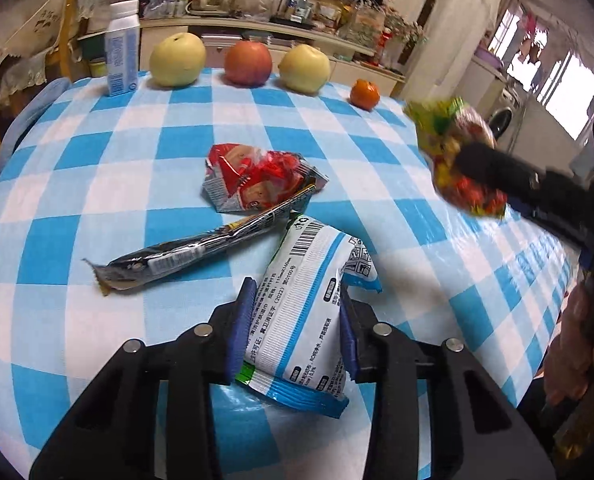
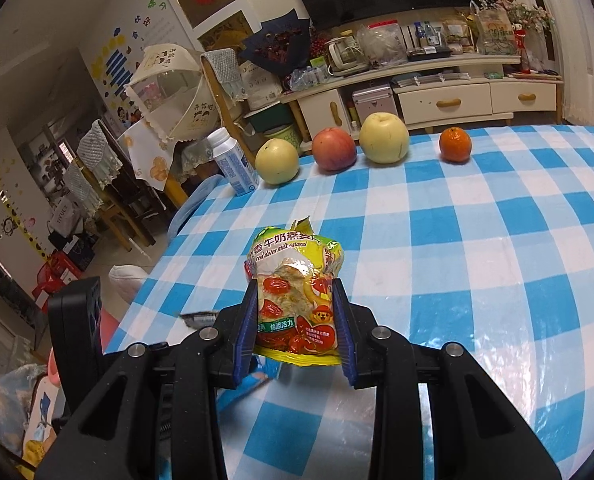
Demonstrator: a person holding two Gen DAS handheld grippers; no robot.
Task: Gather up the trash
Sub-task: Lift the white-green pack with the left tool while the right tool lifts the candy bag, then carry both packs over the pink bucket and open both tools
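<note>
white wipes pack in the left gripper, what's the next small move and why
Probably lift it straight up off the table. The left gripper has its pads on both sides of the white pack, which appears to lie on the checked cloth with its far end near the black wrapper. The right gripper already holds the yellow packet raised.

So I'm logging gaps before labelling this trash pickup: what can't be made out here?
- Left wrist view: the oatmeal packet is motion-blurred and partly behind the right gripper.
- Left wrist view: the white-blue packet has print too small to read.
- Both views: no trash bin is in frame.
</note>
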